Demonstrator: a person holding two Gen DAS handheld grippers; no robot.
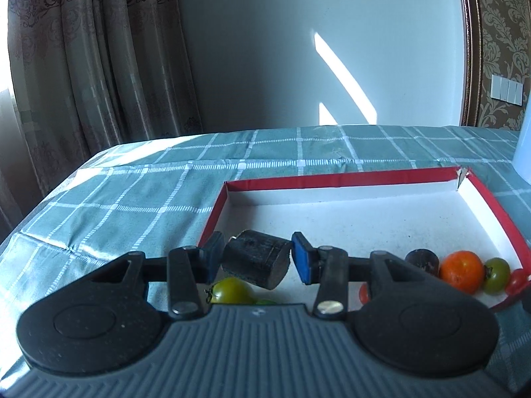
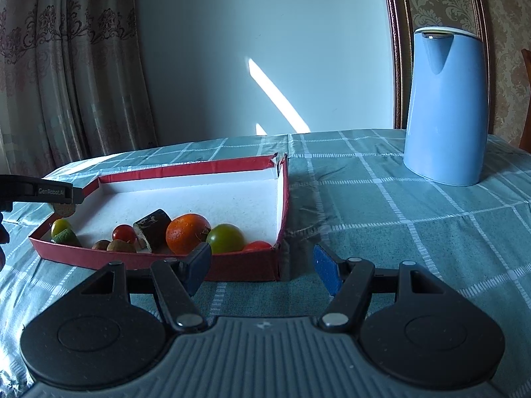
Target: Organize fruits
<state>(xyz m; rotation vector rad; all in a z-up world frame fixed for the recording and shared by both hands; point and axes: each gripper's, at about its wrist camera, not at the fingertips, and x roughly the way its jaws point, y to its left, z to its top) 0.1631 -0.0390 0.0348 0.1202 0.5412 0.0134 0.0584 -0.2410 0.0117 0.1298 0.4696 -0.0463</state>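
A red-rimmed white tray point(image 1: 365, 178) lies on the checked tablecloth. My left gripper point(image 1: 257, 260) is shut on a dark cylindrical piece point(image 1: 255, 263) and holds it above the tray's near left corner. Below it lies a green tomato point(image 1: 230, 292). Further right lie another dark piece point(image 1: 422, 260), an orange point(image 1: 462, 271), a green tomato point(image 1: 496, 274) and a red tomato point(image 1: 517, 281). In the right wrist view the tray point(image 2: 282, 199) holds the orange point(image 2: 186, 233), a dark piece point(image 2: 152, 229) and several tomatoes and small brown fruits. My right gripper point(image 2: 262, 270) is open and empty, in front of the tray's near right corner.
A tall blue jug point(image 2: 446, 106) stands on the table to the right of the tray. The left gripper's arm point(image 2: 39, 192) reaches over the tray's left end. Curtains hang at the left and a pale wall stands behind the table.
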